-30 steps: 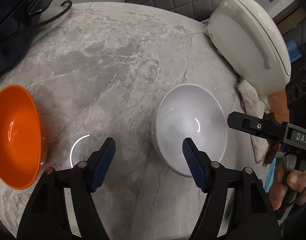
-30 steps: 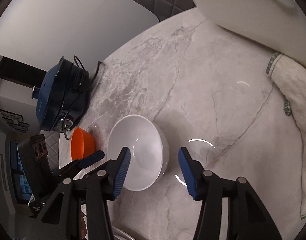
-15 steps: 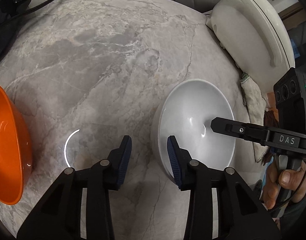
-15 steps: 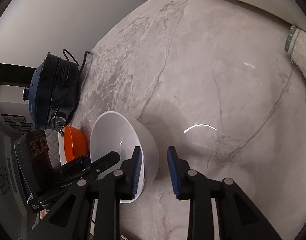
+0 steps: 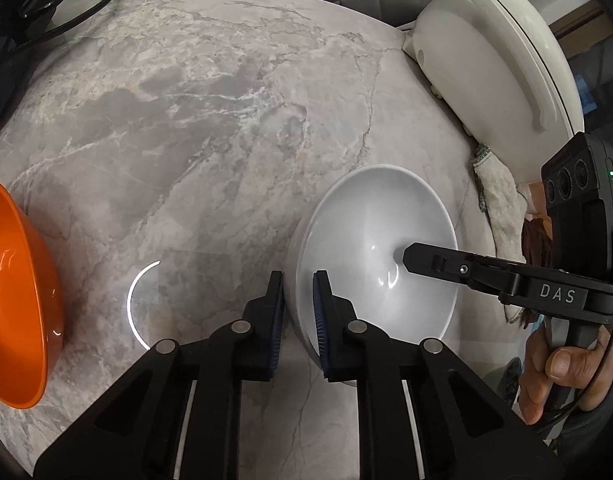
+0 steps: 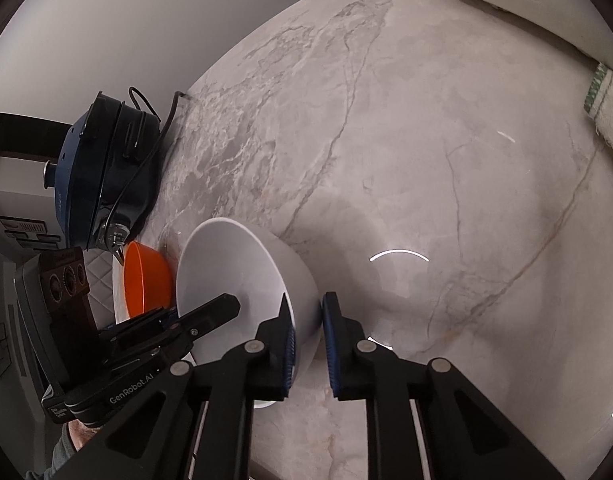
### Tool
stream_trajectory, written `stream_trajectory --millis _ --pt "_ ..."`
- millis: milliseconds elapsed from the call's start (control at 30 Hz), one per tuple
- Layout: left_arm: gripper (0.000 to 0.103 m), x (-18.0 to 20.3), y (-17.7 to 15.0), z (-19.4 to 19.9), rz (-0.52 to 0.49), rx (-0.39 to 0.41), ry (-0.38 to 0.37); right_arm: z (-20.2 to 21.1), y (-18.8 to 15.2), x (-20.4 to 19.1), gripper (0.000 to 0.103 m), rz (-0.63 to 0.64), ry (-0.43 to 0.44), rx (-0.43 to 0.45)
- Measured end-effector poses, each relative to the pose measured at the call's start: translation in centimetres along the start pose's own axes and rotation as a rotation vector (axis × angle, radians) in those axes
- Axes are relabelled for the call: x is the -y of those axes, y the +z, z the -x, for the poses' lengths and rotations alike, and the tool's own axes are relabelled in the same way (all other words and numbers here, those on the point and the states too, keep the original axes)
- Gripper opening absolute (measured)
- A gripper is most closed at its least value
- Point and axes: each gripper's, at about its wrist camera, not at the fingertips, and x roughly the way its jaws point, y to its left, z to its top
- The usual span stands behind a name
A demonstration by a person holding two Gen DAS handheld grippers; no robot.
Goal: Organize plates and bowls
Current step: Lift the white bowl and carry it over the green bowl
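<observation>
With left tongs (image 5: 298,312) and right tongs (image 6: 307,330) each pinching opposite rims of the white bowl (image 5: 376,248) on the marble worktop (image 5: 210,120), best lifted level and evenly, then carried toward the orange bowl (image 5: 14,296) without twisting either grip.

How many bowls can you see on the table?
2. The white bowl sits between both grippers, each pinching a side of its rim. The orange bowl sits apart, at the table's left edge. More may be hidden.

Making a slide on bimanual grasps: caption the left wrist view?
Left gripper and right gripper pinch opposite rims of white bowl; orange bowl beside.
</observation>
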Motion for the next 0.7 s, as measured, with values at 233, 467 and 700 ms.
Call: stream_trajectory --millis 233,467,700 --pt "0.013 1.2 -0.5 2.0 -0.001 0.014 0.006 1.5 -0.4 -0.6 0.015 -0.006 0.005 0.020" --pt "0.013 3.5 -2.3 5.2 -0.021 0.032 -0.005 4.5 -2.3 -1.4 0.015 -0.006 0.014 0.057" --pt "0.013 7.0 -5.2 8.6 -0.057 0.053 -0.026 8.4 -5.6 -1.8 0.015 -0.003 0.026 0.094"
